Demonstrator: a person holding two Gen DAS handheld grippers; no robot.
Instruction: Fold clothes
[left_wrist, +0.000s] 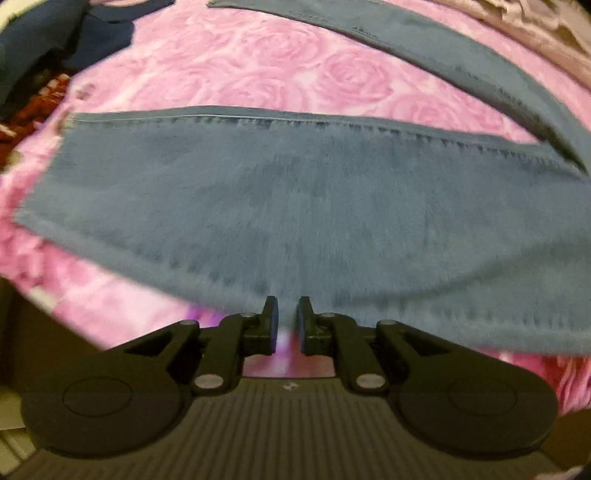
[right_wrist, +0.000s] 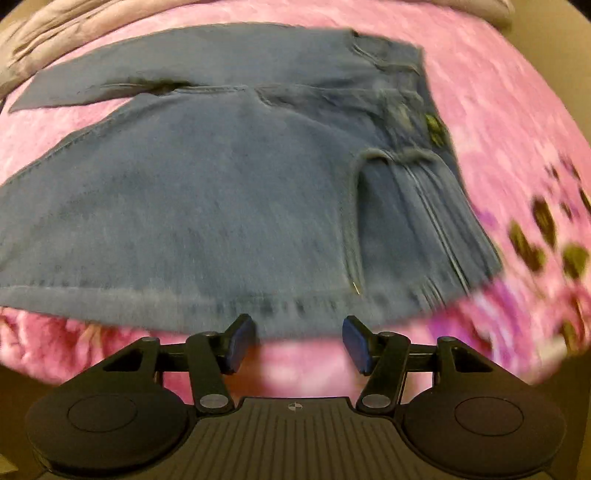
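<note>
- Left gripper (left_wrist: 287, 320): jaws nearly together, nothing visibly pinched, hovering at the near seam of a jeans (left_wrist: 295, 206) leg.
- Right gripper (right_wrist: 298, 343): jaws apart, empty, near the hip seam.
- Jeans lie flat on the pink rose blanket (left_wrist: 229, 70); heavy, stiff denim, so I'd pinch the thick side seams.

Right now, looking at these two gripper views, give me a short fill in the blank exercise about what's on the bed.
1. The jeans lie spread on a ____ rose-patterned blanket.
2. The right gripper has its jaws ____, with nothing between them.
3. The two legs of the jeans lie ____, blanket showing between them.
4. The left gripper hangs over the ____ of the nearer jeans leg.

Missing words: pink; open; apart; edge
</note>
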